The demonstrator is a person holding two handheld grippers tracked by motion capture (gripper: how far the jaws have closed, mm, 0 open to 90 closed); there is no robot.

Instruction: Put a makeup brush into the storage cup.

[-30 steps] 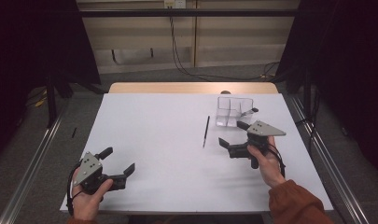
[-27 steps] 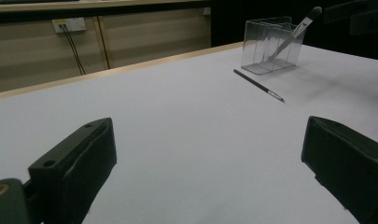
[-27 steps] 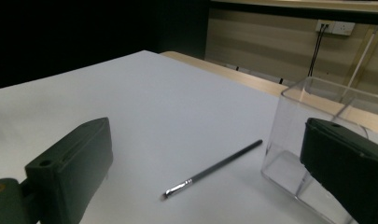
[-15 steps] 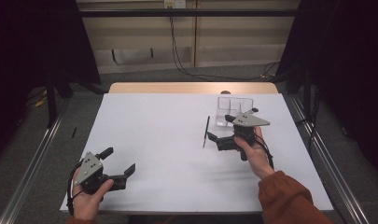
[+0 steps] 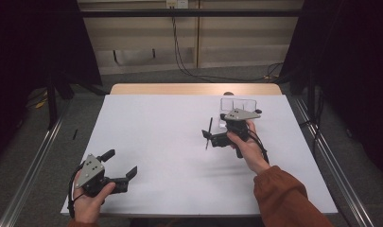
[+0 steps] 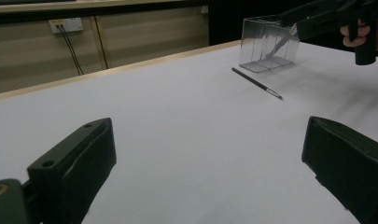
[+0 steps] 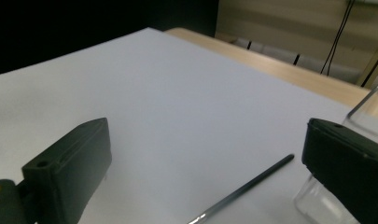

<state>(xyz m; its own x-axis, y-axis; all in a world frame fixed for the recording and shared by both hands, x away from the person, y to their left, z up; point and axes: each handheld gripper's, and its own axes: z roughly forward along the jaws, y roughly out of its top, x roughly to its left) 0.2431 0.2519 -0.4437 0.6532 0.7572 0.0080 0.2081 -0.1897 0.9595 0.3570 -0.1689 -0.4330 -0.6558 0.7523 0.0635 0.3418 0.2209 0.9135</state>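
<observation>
- Left gripper (image 5: 119, 174): I hold it at the near left of the white table (image 5: 156, 142), jaws spread wide, nothing between them, well apart from the work.
- Pen (image 5: 208, 133): thin dark stick lying flat on the table, right of centre, its far end pointing toward the clear box. I judge it light, stiff and smooth, so likely to roll or slip; best pinched across its middle.
- Right gripper (image 5: 207, 137): I hold it just above the pen, jaws parted wide and straddling it, not yet closed.
- Clear box (image 5: 238, 105): transparent, empty-looking container at the far right, just beyond the right gripper; probably brittle.
</observation>
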